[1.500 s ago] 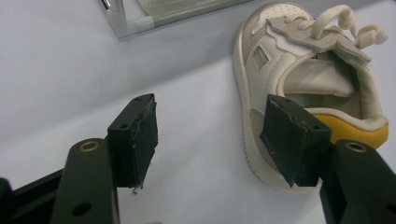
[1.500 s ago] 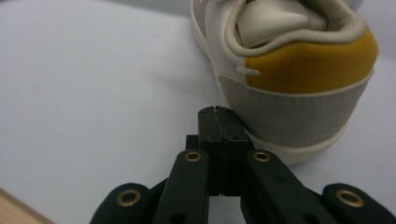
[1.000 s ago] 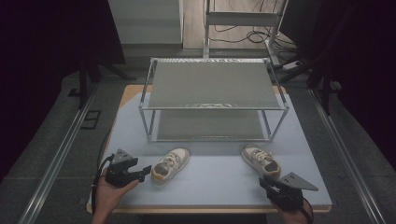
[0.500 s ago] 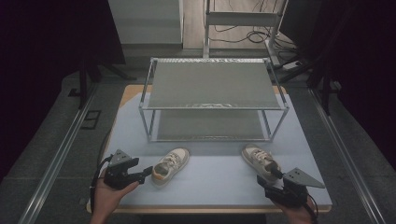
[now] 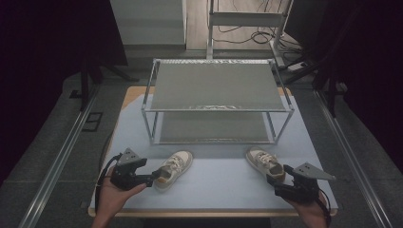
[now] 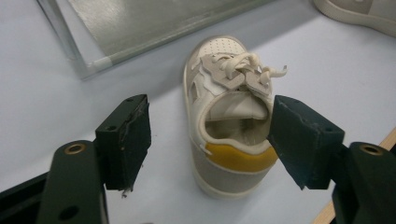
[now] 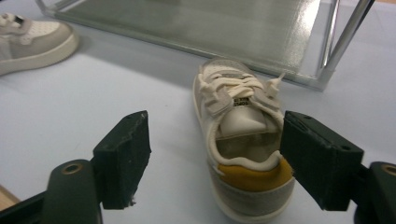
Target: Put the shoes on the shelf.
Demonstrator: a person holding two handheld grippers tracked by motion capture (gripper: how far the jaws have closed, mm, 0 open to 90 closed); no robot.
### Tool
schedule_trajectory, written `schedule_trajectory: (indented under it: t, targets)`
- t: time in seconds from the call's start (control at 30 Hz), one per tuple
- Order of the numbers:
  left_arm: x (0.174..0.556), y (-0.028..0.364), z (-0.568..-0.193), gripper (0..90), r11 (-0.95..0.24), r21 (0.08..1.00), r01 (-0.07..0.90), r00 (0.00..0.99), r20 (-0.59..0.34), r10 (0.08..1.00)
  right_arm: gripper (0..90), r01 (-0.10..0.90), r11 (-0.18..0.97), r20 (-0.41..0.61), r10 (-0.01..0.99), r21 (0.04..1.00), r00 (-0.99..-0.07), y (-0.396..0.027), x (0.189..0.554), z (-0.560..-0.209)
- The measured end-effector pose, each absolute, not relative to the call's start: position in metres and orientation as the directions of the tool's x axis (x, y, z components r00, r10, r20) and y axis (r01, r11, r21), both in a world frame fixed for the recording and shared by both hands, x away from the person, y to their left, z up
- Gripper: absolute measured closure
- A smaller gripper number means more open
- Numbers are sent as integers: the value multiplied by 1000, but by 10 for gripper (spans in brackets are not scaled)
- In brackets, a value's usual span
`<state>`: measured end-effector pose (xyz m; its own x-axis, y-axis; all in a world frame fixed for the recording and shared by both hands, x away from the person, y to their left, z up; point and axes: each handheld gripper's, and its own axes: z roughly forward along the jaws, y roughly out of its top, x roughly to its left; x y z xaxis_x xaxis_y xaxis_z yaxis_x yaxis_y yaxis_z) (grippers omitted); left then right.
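Well, from above, the left gripper (image 5: 153,177) sits at the heel of the left shoe (image 5: 174,164), while the right gripper (image 5: 272,180) sits at the heel of the right shoe (image 5: 264,162), both ahead of the metal rack (image 5: 217,102) on the pale blue mat (image 5: 223,185). In the left gripper view, jaws spread wide, the left shoe (image 6: 229,119) between them, its heel nearest. In the right gripper view, jaws likewise spread, the right shoe's (image 7: 245,135) yellow-tabbed heel between them
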<state>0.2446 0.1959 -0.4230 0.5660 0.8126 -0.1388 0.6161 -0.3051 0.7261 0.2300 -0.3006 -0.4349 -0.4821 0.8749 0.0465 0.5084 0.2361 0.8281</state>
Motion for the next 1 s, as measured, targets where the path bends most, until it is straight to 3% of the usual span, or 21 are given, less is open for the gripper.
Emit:
schedule_trajectory:
  t: [0.4, 1.0]
  targets:
    - [267, 165, -426, 195, -391, 636, 665, 609, -159, 777, 145, 561, 290, 7, 884, 775, -468, -301, 249, -425]
    - [297, 144, -455, 115, -473, 468, 747, 595, -153, 789, 121, 661, 305, 34, 894, 685, -447, -301, 283, -451]
